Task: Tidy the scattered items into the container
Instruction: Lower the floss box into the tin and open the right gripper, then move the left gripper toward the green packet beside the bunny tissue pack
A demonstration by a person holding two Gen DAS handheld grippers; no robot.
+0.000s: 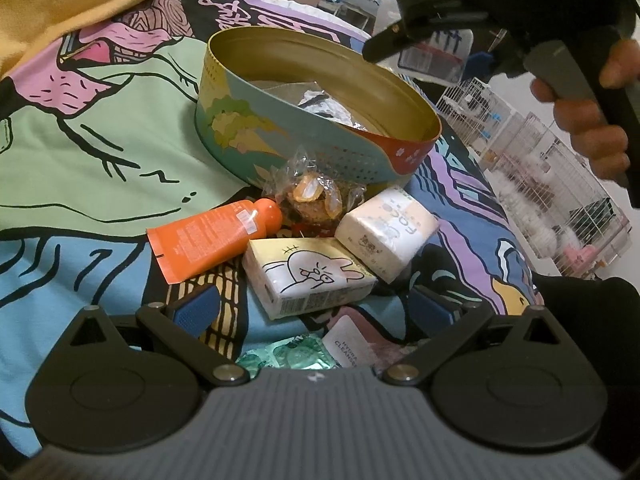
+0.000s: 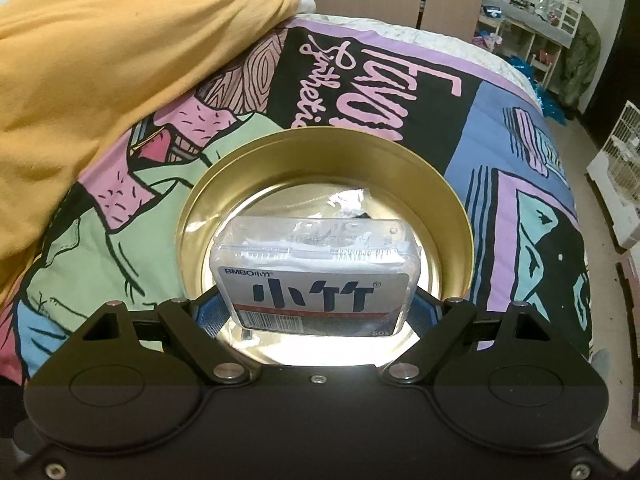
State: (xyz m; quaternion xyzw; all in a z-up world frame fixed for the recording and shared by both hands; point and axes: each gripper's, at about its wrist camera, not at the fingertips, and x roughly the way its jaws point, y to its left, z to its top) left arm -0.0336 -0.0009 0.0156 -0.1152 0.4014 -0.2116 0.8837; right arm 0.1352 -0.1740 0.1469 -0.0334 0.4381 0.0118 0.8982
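A round tin (image 2: 452, 216) with a gold inside stands on the printed bedspread, a few clear wrappers on its floor. My right gripper (image 2: 316, 312) hangs over it, blue pads shut on the sides of a clear plastic box (image 2: 316, 280) with a grey label. In the left wrist view the tin (image 1: 304, 148) lies beyond a heap: an orange tube (image 1: 216, 236), a rabbit-print tissue pack (image 1: 308, 276), a white tissue pack (image 1: 388, 232), a bag of sweets (image 1: 316, 196), green foil packets (image 1: 288, 354) and a cleanser sachet (image 1: 344, 344). My left gripper (image 1: 314, 308) stands open just short of the rabbit pack, holding nothing.
A yellow blanket (image 2: 100, 60) is bunched at the bed's far left. The bed edge drops to the floor on the right, where white wire cages (image 1: 540, 168) stand. A hand (image 1: 592, 136) grips the right gripper's handle above the tin's right rim.
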